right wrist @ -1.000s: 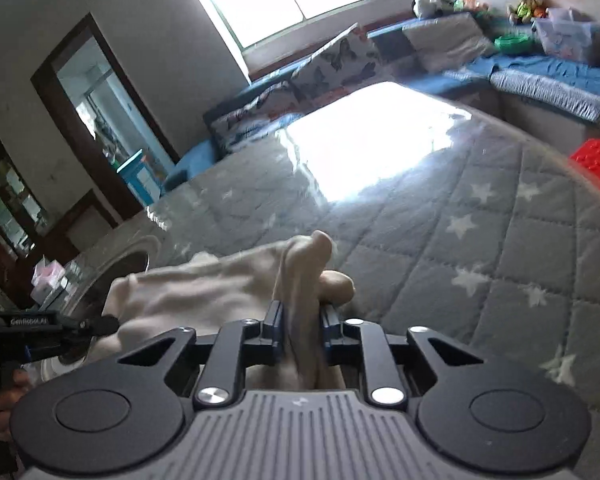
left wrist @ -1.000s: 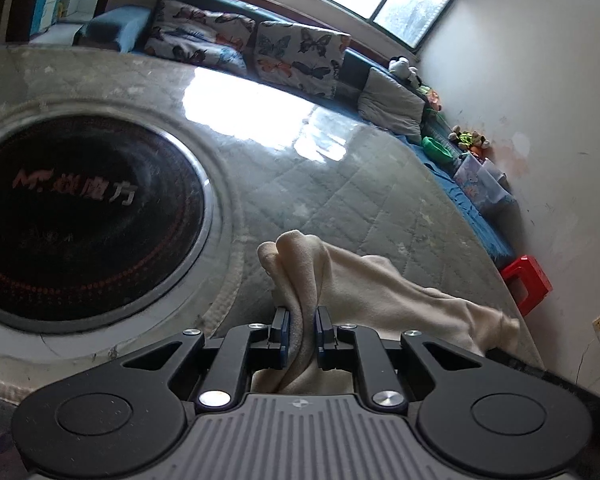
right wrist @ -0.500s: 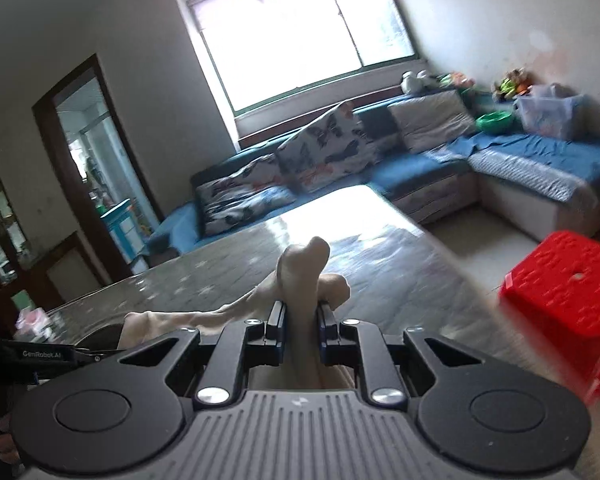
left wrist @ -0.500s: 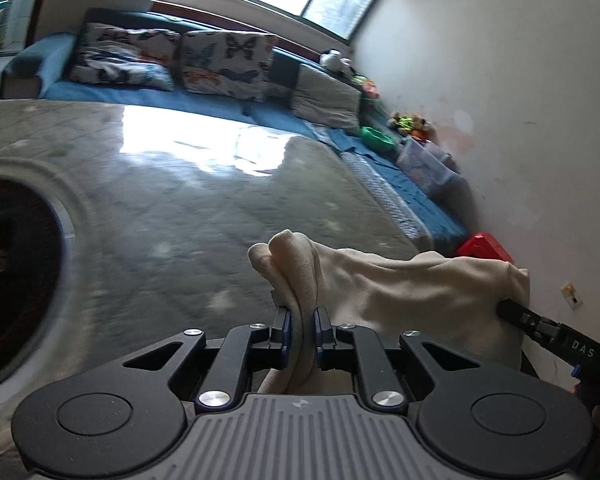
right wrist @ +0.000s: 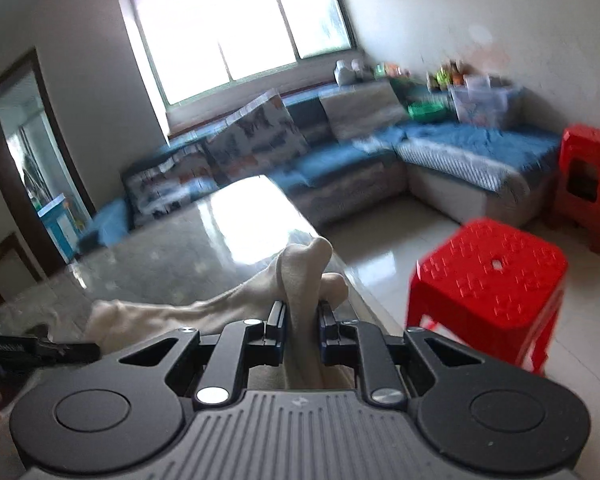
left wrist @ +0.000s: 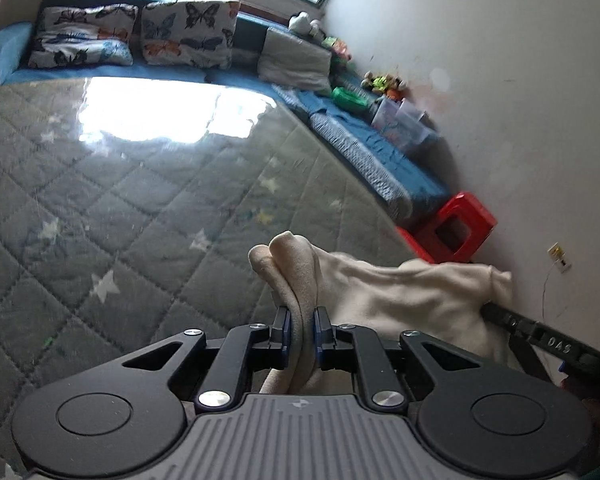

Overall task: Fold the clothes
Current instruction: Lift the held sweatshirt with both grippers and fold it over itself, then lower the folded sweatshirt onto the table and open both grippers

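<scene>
Cream cloth [left wrist: 400, 292] stretches between two grippers above a grey quilted table [left wrist: 120, 200], the left gripper [left wrist: 301, 330] and right gripper [right wrist: 301, 330] each clamped on a bunched corner; a red stool [right wrist: 488, 280] stands nearby.

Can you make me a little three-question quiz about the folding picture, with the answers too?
1. True or false: the left gripper is pinching the cream cloth.
2. What colour is the stool near the right gripper? A blue, B red, C green.
3. Fill in: the pillows on the sofa have ____ printed on them.

Key: 1 true; 2 B; 3 butterflies.
</scene>
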Motion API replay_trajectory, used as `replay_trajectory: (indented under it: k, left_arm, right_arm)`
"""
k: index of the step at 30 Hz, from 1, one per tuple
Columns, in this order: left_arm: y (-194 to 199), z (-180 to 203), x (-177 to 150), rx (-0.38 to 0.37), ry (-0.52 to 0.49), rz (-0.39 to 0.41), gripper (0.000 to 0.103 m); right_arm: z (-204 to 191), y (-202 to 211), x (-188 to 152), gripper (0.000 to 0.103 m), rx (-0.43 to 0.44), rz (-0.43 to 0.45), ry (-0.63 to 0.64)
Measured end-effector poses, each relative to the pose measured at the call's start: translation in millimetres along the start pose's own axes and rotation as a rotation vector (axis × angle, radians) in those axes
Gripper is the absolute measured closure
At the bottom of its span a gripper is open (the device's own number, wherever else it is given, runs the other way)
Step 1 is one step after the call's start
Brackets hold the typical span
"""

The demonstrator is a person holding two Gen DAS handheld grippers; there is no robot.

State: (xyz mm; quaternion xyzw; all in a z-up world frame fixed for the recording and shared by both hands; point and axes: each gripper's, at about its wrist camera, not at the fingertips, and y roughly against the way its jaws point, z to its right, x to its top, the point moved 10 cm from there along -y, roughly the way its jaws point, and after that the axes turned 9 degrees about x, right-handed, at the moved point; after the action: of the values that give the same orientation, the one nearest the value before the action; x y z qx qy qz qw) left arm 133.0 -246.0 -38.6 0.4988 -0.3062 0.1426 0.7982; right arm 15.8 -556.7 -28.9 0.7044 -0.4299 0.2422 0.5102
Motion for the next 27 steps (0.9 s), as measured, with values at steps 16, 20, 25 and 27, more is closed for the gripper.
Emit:
replay_trajectory:
  k: [16,20,25,27]
  left_arm:
    - [0.1,-17.8,9.7,0.099,-0.019,0.022,0.061]
    - [-7.8,-9.4,16.2,0.120,-0.053,0.030,0.055]
    - [-25.7,-6.7,17.9,0.155,-0.077,0.013,0.054]
    - [-30.0,-7.3,16.1,0.167,-0.085,0.006,0.052]
  right_arm:
    - [-26.8,-35.3,3.0,0.069,-0.001,-0.033,0.112]
    - [-47.6,-54.5,-0.9,0.063,0.020,-0.061,0.140]
    - [-59.7,-78.2,-8.0,0.055,0.015,-0.104,0.171]
    - [-60.5,-82.6,-11.5,0.048,0.007,-0.113,0.179]
